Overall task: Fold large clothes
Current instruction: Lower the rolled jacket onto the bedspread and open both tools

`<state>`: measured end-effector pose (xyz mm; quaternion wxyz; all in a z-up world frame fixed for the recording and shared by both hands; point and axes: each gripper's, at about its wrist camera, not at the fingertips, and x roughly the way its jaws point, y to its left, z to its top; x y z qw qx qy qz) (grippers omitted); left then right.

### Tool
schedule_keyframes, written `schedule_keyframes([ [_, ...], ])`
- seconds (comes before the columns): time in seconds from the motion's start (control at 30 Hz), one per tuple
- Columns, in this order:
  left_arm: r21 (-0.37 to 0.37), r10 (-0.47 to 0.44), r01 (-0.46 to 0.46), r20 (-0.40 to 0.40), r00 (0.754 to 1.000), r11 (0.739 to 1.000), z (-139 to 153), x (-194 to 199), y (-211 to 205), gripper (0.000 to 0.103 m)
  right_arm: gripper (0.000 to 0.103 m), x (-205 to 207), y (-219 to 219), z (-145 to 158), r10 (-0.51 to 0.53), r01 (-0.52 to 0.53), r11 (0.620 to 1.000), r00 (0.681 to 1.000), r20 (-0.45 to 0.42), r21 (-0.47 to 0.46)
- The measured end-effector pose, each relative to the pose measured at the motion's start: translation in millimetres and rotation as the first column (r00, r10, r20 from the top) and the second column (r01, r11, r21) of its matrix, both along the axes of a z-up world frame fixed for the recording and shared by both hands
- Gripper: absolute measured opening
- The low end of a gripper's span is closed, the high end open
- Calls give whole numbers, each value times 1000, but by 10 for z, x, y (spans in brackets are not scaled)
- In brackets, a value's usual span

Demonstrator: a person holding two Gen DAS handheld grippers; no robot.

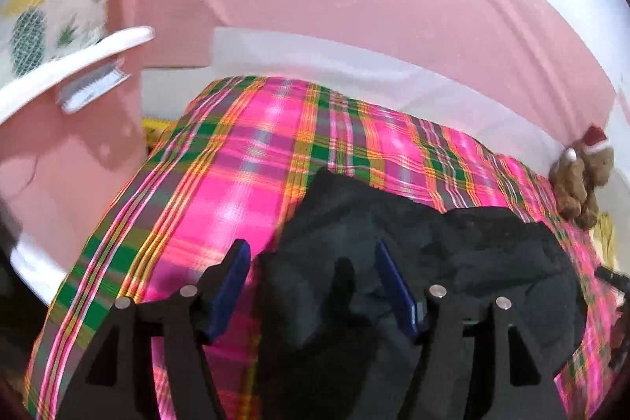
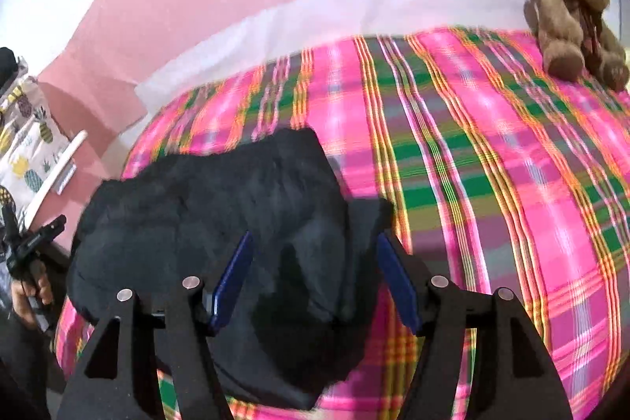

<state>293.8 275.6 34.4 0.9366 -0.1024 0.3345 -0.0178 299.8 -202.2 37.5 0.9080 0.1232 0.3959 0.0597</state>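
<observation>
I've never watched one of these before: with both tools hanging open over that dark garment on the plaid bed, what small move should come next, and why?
Probably lower both tools and close them on the garment's near edge. The left tool and right tool stand open with nothing gripped, and the black garment lies rumpled on the plaid cover, so it seems to need another fold.

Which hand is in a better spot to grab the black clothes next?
Probably the right gripper. Its open fingers sit right over the black garment on the plaid bedspread. The left gripper, open too, straddles only the garment's edge, one finger over bare plaid. It's close, though.
</observation>
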Motion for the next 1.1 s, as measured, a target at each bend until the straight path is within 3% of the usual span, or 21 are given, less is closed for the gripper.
schedule_keyframes([
  [0.13,42,-46,48,-52,998,998,-195,377,-307,68,65,259,376,-52,54,-55,995,998,-18,-81],
  [0.23,100,-24,34,-96,995,994,-441,564,-413,69,65,521,584,-286,66,-76,989,995,-77,-130],
  [0.3,89,-11,21,-109,994,996,-569,644,-393,73,65,653,632,-502,66,-88,980,990,-126,-177],
  [0.47,69,-8,16,-110,994,997,-590,651,-398,75,65,693,555,-712,48,-71,983,989,-137,-170],
  [0.63,77,-13,19,-76,997,997,-329,390,-485,74,65,570,642,-494,26,-51,977,992,-121,-206],
  [0.83,61,-91,90,8,996,994,-12,-259,-790,74,65,-5,794,-150,53,-60,973,998,-39,-221],
  [1.0,70,-172,176,-68,983,982,-264,-450,-1225,74,65,-347,1011,-216,81,-87,967,996,-37,-239],
  [1.1,84,-155,164,-110,982,983,-438,-367,-1343,75,65,-324,1108,-388,97,-116,960,992,-85,-257],
])
